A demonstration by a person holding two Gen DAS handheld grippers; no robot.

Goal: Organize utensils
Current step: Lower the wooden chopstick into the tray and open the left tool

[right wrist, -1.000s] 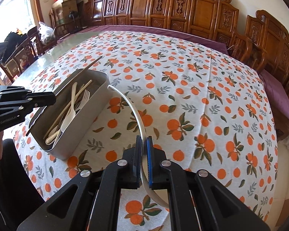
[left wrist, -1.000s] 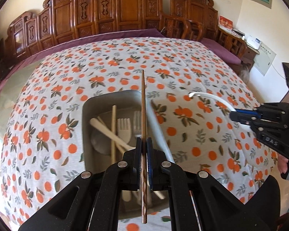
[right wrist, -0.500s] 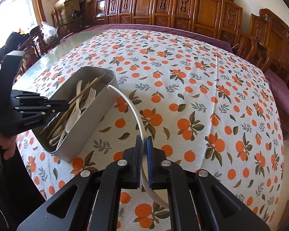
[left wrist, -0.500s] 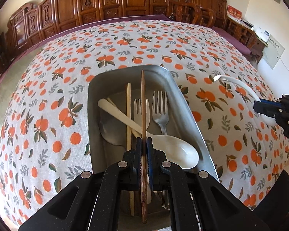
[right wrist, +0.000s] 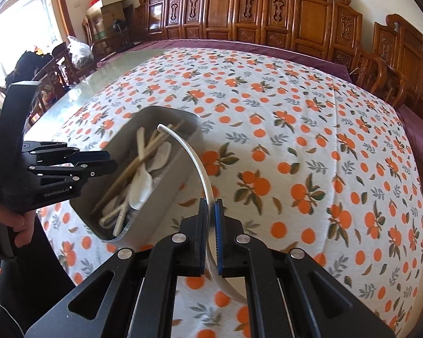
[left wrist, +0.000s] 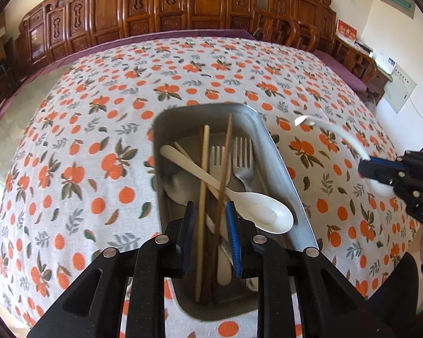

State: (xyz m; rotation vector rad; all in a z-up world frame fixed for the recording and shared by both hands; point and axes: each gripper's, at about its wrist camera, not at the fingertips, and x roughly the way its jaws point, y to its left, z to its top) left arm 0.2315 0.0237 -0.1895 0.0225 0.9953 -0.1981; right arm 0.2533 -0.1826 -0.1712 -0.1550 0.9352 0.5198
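Note:
A metal tray (left wrist: 279, 152) on the orange-print tablecloth holds forks, a white spoon (left wrist: 256, 211), a pale chopstick and a dark brown chopstick (left wrist: 225, 157). My left gripper (left wrist: 210, 211) is open just above the tray's near end, and the brown chopstick lies loose between its fingers. It also shows in the right wrist view (right wrist: 98, 160). My right gripper (right wrist: 210, 205) is shut on a white spoon's curved handle (right wrist: 191, 155), held to the right of the tray (right wrist: 166, 180). It also shows in the left wrist view (left wrist: 366, 166).
Carved wooden chairs (left wrist: 200, 2) line the table's far side. The tablecloth (right wrist: 310, 146) stretches bare to the right of the tray. A glass tabletop strip (right wrist: 107, 76) and clutter lie far left.
My left gripper has lowered over the tray and opened, letting the brown chopstick drop among the utensils. My right gripper has moved the white spoon closer to the tray.

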